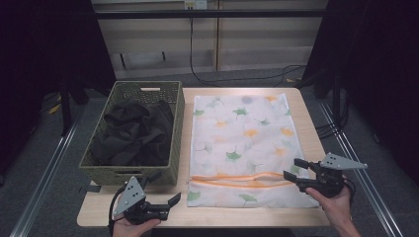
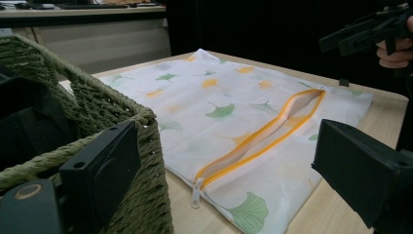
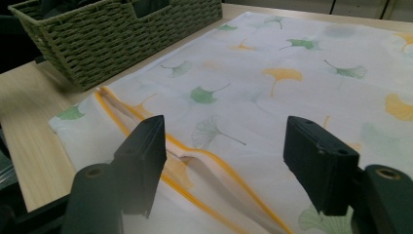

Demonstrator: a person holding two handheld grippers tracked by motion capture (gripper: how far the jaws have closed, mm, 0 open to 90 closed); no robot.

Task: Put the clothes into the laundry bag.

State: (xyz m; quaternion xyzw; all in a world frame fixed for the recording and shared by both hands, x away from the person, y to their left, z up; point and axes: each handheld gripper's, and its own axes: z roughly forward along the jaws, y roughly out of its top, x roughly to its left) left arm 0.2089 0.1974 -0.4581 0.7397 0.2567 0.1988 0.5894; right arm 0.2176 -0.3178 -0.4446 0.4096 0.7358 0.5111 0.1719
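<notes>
Basket (image 1: 170, 129) beside left gripper (image 1: 170, 202): rough woven fibre, matt green. Dark garment (image 1: 133, 133) inside: soft crumpled cloth. Bag (image 1: 242, 133) between right gripper's (image 1: 295, 174) jaws: thin smooth fabric, orange zip (image 2: 258, 139). Table (image 1: 302, 106): pale matt wood.

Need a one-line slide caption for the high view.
Open left gripper and open right gripper flank a white leaf-print mesh bag beside a green woven basket of dark clothing.

1. Bright overhead light falls on the table (image 1: 306, 123); the surroundings sink into darkness.
2. Soft shadows sit beside the basket (image 1: 175, 123).
3. Close-up jaws look slightly blurred; no glare.
</notes>
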